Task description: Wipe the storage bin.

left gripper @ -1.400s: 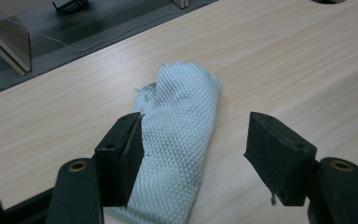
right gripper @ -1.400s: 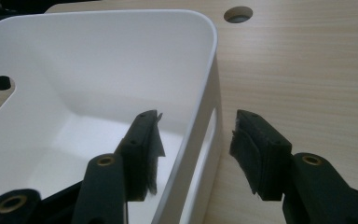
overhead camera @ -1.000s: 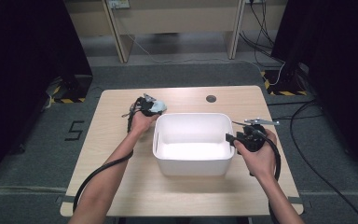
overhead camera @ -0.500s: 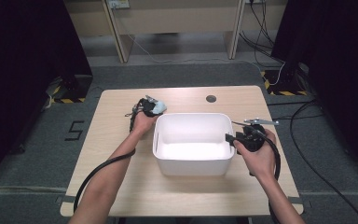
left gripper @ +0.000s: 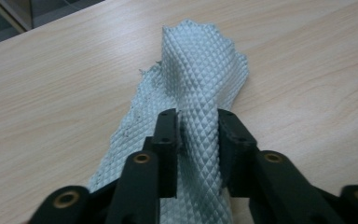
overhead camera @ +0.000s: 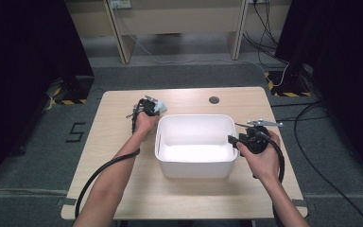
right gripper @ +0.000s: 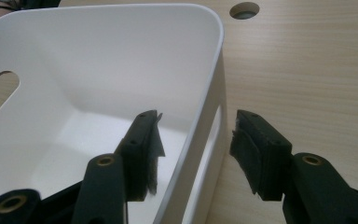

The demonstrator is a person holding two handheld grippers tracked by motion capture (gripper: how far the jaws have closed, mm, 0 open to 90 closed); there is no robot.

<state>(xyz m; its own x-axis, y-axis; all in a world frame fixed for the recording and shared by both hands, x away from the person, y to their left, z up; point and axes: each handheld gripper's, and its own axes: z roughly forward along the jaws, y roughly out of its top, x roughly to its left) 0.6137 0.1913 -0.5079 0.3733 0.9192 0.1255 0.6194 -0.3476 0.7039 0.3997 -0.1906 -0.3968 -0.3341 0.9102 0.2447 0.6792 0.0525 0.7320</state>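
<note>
A pale blue-grey textured cloth (left gripper: 191, 88) lies on the wooden table (overhead camera: 123, 142), bunched into a ridge. My left gripper (left gripper: 198, 135) is shut on that ridge, just left of the tub's far left corner; in the high view the cloth (overhead camera: 159, 106) peeks out beside the left gripper (overhead camera: 147, 107). A white plastic tub (overhead camera: 194, 168) stands empty in the middle of the table. My right gripper (right gripper: 196, 149) is open and straddles the tub's right wall (right gripper: 209, 116), one jaw inside and one outside. From above, the right gripper (overhead camera: 234, 140) meets that wall.
A round cable hole (overhead camera: 213, 100) is in the table behind the tub. Black cables trail from both grippers across the front of the table. Dark curtains flank the table, and cables lie on the floor at the right.
</note>
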